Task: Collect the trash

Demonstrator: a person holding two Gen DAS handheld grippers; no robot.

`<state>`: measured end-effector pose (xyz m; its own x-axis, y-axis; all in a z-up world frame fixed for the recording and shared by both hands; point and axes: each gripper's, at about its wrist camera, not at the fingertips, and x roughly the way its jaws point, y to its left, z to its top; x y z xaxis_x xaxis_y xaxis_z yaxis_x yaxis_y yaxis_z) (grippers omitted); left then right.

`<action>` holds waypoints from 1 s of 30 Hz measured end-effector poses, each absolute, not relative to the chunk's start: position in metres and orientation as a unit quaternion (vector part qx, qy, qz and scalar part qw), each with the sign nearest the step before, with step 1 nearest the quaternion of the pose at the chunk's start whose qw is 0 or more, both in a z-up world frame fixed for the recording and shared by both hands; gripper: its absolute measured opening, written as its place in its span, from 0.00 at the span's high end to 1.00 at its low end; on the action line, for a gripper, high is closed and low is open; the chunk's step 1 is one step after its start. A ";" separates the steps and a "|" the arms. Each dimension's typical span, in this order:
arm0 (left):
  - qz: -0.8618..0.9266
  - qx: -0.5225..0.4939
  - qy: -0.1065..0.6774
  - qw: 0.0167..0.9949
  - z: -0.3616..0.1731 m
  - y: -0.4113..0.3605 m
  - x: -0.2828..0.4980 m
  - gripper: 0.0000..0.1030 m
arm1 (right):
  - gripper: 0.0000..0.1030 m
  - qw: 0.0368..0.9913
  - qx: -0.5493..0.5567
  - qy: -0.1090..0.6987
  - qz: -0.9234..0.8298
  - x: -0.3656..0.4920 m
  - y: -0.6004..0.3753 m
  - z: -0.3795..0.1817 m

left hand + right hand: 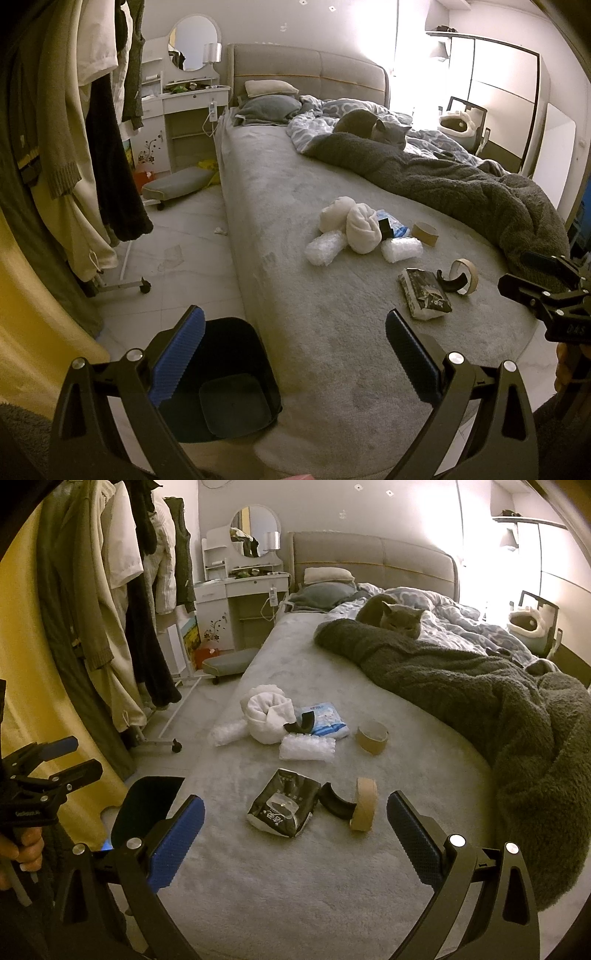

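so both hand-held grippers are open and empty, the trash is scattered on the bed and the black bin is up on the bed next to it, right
Not quite: the black bin stands on the floor beside the bed, as the left wrist view shows. The rest holds: the left hand-held gripper and right hand-held gripper are open and empty, and the trash lies scattered on the bed.

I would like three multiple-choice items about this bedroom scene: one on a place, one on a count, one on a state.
1. Where is the black bin?
A. on the bed
B. on the floor beside the bed
C. under the dressing table

2. How many cardboard tape rings lie on the bed?
A. one
B. two
C. four

3. How is the right gripper?
A. open, empty
B. shut on a packet
C. holding a ring

Answers: 1 B, it stands at the bed's edge; 2 B, one ring far, one ring near; 3 A, fingers apart, nothing between.
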<state>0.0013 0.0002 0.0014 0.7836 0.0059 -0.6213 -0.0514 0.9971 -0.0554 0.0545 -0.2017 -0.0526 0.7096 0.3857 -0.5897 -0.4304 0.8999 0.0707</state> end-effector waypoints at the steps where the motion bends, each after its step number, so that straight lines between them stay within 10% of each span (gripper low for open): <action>1: 0.015 -0.035 0.329 0.944 -0.004 0.003 0.003 0.03 | 0.03 0.924 -0.036 0.311 0.221 0.054 -0.203 -0.053; 30: -0.037 -0.029 0.315 0.948 0.002 -0.013 0.008 0.04 | 0.19 0.933 -0.018 0.302 0.194 0.061 -0.235 -0.071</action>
